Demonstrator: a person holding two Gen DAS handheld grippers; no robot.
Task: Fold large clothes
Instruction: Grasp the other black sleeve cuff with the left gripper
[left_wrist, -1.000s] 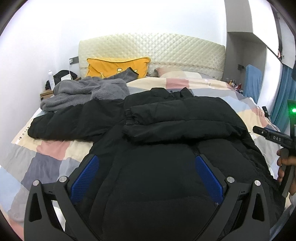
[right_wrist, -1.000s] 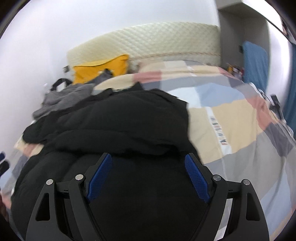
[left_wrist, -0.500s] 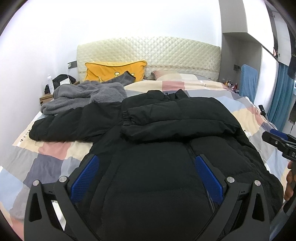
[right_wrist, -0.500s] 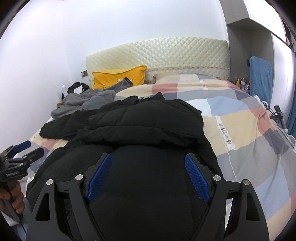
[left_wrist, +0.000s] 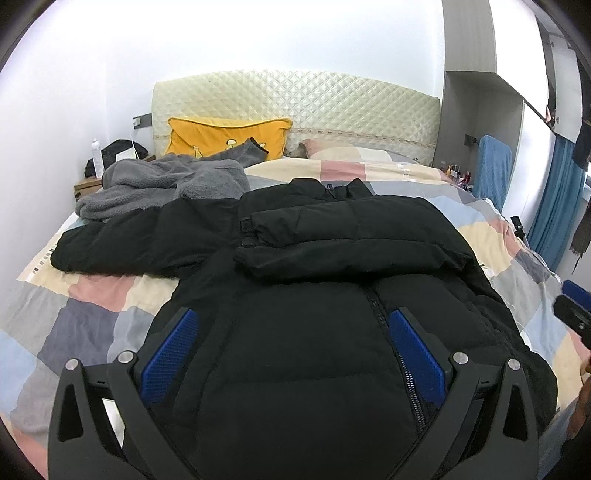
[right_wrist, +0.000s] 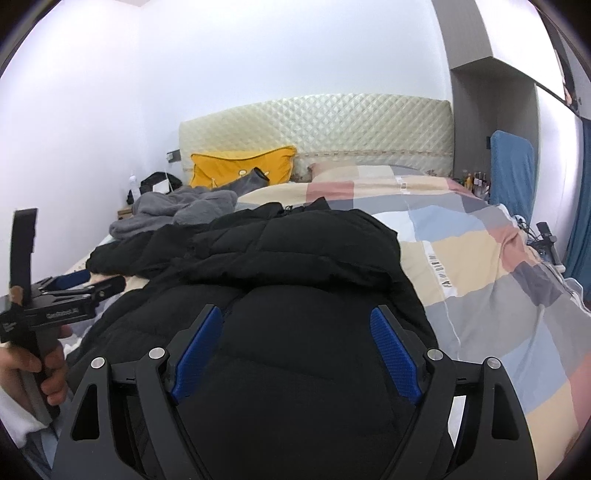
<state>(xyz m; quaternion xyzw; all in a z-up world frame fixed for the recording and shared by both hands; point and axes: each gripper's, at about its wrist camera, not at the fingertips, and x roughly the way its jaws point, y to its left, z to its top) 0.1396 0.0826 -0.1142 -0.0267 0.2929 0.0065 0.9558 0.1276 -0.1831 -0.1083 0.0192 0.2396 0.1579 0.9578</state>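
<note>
A large black puffer jacket (left_wrist: 314, 288) lies front up on the checked bed cover, zipper down its middle. Its right sleeve is folded across the chest (left_wrist: 343, 236); its left sleeve (left_wrist: 140, 240) stretches out to the left. My left gripper (left_wrist: 291, 343) is open and empty above the jacket's lower part. My right gripper (right_wrist: 295, 347) is open and empty above the same jacket (right_wrist: 295, 266). The left gripper also shows in the right wrist view (right_wrist: 70, 295), held in a hand.
A grey fleece garment (left_wrist: 162, 184) lies at the far left by a yellow pillow (left_wrist: 225, 136). The quilted headboard (left_wrist: 295, 107) stands behind. A nightstand with a bottle (left_wrist: 96, 155) is at left. Blue curtain (left_wrist: 557, 210) and wardrobe at right.
Both grippers have pulled back and up from the jacket, so more of the bed shows. Both stayed open. The jacket has not moved.
</note>
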